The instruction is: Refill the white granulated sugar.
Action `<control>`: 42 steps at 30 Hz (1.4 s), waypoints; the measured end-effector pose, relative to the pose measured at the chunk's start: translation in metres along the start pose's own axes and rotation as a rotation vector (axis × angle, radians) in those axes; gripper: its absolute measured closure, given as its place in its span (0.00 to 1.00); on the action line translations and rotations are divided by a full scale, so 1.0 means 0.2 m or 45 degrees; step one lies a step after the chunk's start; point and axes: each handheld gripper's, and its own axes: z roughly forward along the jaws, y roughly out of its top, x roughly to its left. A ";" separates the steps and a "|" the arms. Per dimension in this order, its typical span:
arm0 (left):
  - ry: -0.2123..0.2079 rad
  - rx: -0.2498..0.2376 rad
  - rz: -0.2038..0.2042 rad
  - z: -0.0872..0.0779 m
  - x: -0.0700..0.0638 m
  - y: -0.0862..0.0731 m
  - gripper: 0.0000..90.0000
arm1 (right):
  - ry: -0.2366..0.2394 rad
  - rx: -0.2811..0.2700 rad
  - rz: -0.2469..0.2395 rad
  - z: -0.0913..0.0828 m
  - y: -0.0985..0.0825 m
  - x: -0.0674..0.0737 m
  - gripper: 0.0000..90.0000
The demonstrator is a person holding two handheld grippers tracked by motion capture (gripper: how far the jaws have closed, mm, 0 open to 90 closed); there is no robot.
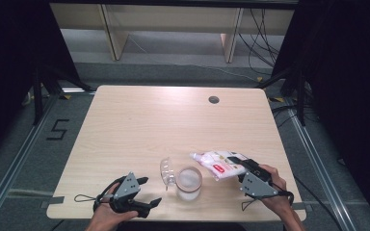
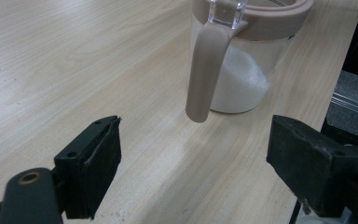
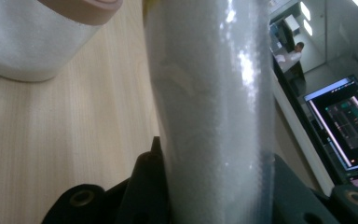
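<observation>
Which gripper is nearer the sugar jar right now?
Left, narrowly. The left gripper sits open beside the sugar jar, jaws pointing at its spoon handle without touching. The right gripper is on the jar's other side, shut on the plastic bag.

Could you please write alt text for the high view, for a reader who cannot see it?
The right tool holds a clear bag of white granules beside an open jar on a wooden table. The left tool rests open at the near edge.

Glossy plastic bag, matt wooden table
</observation>
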 end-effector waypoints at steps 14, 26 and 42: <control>0.007 0.001 -0.007 0.00 0.00 0.00 0.19 | 0.007 -0.039 0.179 0.05 -0.04 -0.02 0.86; 0.006 0.008 0.000 0.00 0.00 0.00 0.19 | 0.028 -0.079 0.405 0.09 -0.12 -0.02 0.86; 0.008 0.013 0.005 0.00 0.00 0.00 0.19 | -0.007 -0.046 0.636 0.09 -0.18 -0.04 0.85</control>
